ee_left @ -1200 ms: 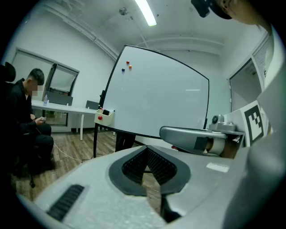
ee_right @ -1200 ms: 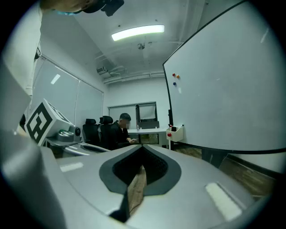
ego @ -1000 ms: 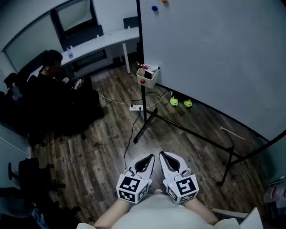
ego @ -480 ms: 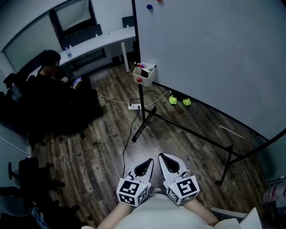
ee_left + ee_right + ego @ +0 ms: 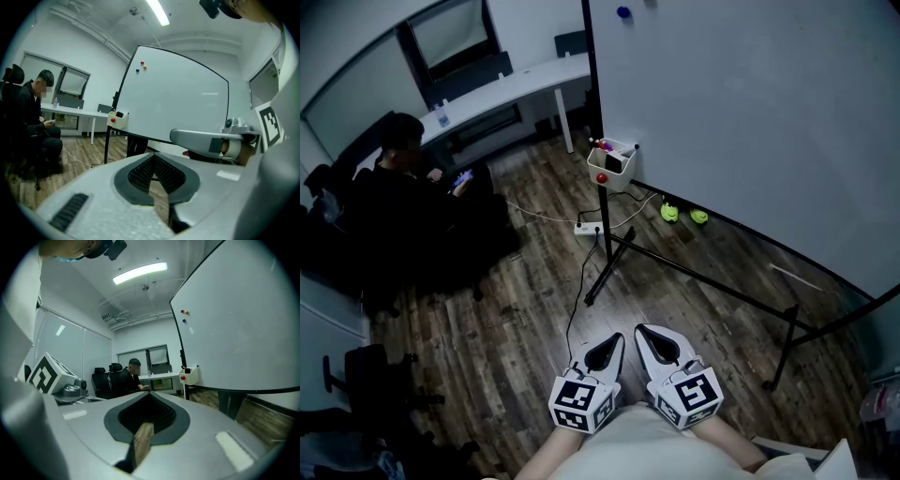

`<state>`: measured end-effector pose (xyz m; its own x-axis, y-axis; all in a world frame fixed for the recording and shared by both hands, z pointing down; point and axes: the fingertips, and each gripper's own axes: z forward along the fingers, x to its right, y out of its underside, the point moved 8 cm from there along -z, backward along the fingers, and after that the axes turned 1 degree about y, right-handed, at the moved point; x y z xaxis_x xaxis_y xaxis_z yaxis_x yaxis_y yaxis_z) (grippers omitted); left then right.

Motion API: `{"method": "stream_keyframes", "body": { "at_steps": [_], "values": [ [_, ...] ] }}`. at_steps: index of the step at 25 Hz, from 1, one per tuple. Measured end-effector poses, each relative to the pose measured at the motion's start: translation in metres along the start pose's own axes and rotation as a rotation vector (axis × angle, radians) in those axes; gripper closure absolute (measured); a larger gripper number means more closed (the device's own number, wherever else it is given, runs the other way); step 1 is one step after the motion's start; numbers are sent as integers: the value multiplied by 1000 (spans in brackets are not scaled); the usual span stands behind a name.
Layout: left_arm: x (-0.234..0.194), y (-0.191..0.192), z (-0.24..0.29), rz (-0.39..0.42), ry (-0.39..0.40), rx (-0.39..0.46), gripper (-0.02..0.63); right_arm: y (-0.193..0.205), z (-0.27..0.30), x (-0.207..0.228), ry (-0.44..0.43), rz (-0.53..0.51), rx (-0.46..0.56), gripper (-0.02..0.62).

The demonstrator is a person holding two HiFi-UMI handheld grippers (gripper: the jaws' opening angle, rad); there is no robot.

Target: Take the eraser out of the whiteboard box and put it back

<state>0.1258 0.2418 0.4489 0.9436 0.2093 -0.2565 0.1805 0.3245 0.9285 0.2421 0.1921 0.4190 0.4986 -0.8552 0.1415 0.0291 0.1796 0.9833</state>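
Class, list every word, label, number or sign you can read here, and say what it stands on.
No readable text anywhere.
Left gripper and right gripper: black-and-white square patterns, no letters.
Whiteboard: blank, only magnets.
Whiteboard box: any print too small to read.

No legible text, label or number anywhere (only wordless square markers (image 5: pixel 582 402))

Cream plastic whiteboard box (image 5: pixel 614 169), upper centre, showing red dot; grey left gripper (image 5: pixel 614 339) & grey right gripper (image 5: pixel 647 334) wearing blk/wht square-marker cubes; brown wood-plank floor (image 5: pixel 516 309) showing dark grain.
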Motion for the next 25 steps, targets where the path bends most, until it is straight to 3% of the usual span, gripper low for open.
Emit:
{"method": "stream_keyframes", "body": {
  "at_steps": [13,25],
  "values": [
    [-79,-53,54,20,26,8,606,-23,82,39,75,-14,-11,589],
    [-154,-96,94,50,96,-21,606,-45,168,54,129,-13,0,589]
  ]
}}
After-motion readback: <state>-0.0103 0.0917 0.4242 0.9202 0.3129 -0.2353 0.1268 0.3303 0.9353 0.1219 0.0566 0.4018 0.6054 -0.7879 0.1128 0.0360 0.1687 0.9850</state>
